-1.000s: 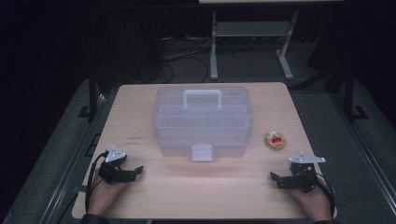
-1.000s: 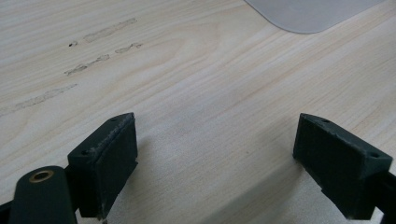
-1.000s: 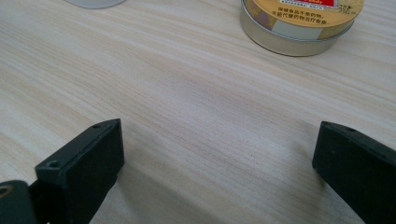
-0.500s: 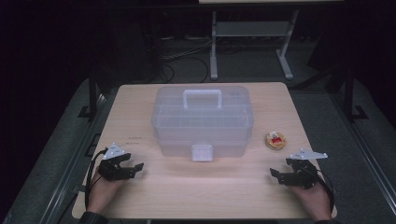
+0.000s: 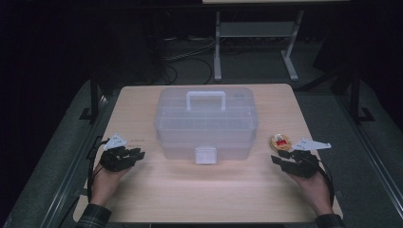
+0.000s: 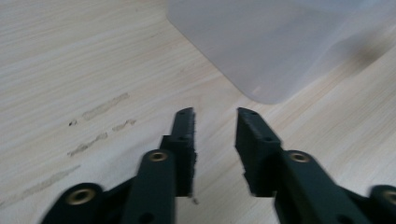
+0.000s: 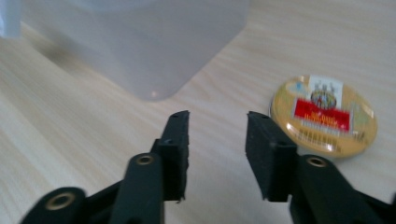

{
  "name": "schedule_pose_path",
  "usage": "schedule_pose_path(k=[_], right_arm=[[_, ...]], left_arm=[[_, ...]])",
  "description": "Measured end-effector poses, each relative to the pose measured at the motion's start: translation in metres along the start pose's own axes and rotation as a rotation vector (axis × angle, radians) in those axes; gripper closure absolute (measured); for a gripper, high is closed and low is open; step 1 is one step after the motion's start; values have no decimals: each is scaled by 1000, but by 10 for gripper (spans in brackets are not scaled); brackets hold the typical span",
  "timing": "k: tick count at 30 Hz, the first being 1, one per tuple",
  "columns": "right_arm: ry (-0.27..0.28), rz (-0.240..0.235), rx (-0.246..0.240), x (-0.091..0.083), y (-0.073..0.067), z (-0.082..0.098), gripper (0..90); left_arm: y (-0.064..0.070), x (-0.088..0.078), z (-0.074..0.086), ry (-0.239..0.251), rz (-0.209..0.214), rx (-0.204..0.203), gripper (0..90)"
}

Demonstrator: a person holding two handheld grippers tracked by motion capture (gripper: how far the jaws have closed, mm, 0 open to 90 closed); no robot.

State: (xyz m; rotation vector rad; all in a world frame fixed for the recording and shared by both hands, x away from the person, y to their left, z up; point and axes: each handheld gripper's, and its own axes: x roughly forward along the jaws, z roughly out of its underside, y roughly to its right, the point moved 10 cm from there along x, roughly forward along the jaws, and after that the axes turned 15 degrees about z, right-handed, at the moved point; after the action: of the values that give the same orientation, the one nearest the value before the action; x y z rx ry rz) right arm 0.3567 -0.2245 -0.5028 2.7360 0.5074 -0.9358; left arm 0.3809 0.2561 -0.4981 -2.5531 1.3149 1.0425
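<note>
On the worktop [image 5: 157, 199], at about eight o'clock from the box [image 5: 205, 124], the left gripper [image 5: 135, 156] hovers with nothing between its jaws; they have just been closing and now stand a little apart, with bare wood visible in the gap in the left gripper view. The clear box sits mid-worktop, lid down, its latch [image 5: 205, 155] facing the person and apparently fastened, its handle [image 5: 205, 98] lying flat on top. At about four o'clock from the box lies a small round yellow tin [image 5: 280, 141], just beyond the right gripper [image 5: 278, 159], whose jaws have likewise just been closing on nothing and remain narrowly parted. Judging by this, the work has barely begun: the box is untouched and unopened, the tin not yet picked up, and everything remains to be done.
</note>
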Motion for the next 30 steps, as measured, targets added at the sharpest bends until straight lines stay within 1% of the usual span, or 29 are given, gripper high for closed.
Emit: schedule_pose_path(k=[2, 3, 5, 6, 8, 9, 10, 11, 12, 13, 15, 16, 17, 19, 20, 22, 23, 24, 28, 29, 30], right_arm=[[14, 0, -17, 1, -1, -7, 662], [12, -2, -14, 2, -2, -10, 680], [19, -16, -20, 5, -3, -14, 746], [21, -20, -23, 6, -3, -18, 788], [19, -23, -36, 11, -3, -22, 868], [23, -23, -38, 12, -4, -25, 897], [34, -18, -43, 13, -3, -27, 898], [34, -18, -45, 14, -3, -29, 898], [19, -23, -45, 16, -3, -31, 899], [18, -24, -47, 17, -3, -32, 899], [31, -34, -45, 19, -2, -38, 899], [41, -37, -41, 19, -2, -41, 899], [33, -46, -42, 20, -2, -43, 899], [32, -46, -43, 23, -2, -46, 899], [34, -55, -41, 24, -2, -50, 899], [47, -53, -47, 28, -1, -55, 898], [33, -56, -44, 30, -1, -56, 898], [36, -55, -43, 32, -1, -57, 898], [53, -64, -28, 38, 1, -67, 898], [40, -67, -27, 40, 0, -67, 898], [37, -65, -29, 42, 0, -69, 898]], left_arm=[[-2, 0, -6, 4, 4, 1, 746], [-2, 0, -9, 12, 7, 0, 769], [-3, -1, -13, 13, 15, -2, 821], [-4, -1, -14, 7, 17, 0, 847], [-5, -1, -19, 16, 23, -5, 896], [-6, -1, -21, 21, 25, -1, 897], [-7, -1, -23, 17, 27, -3, 898], [-8, 0, -25, 11, 24, 5, 899], [-9, 1, -26, 7, 24, 9, 899], [-10, 2, -30, 15, 23, 11, 899], [-11, 3, -34, 19, 23, 23, 899], [-12, 4, -35, 14, 22, 26, 899], [-13, 5, -37, 14, 19, 27, 899], [-15, 6, -40, 9, 21, 35, 899], [-15, 7, -41, 11, 23, 34, 899], [-18, 9, -45, 23, 21, 41, 899], [-18, 10, -46, 25, 24, 35, 899], [-20, 11, -47, 18, 20, 37, 899], [-24, 16, -55, 27, 23, 45, 899], [-25, 18, -58, 40, 24, 47, 899], [-25, 20, -60, 40, 28, 43, 899]])
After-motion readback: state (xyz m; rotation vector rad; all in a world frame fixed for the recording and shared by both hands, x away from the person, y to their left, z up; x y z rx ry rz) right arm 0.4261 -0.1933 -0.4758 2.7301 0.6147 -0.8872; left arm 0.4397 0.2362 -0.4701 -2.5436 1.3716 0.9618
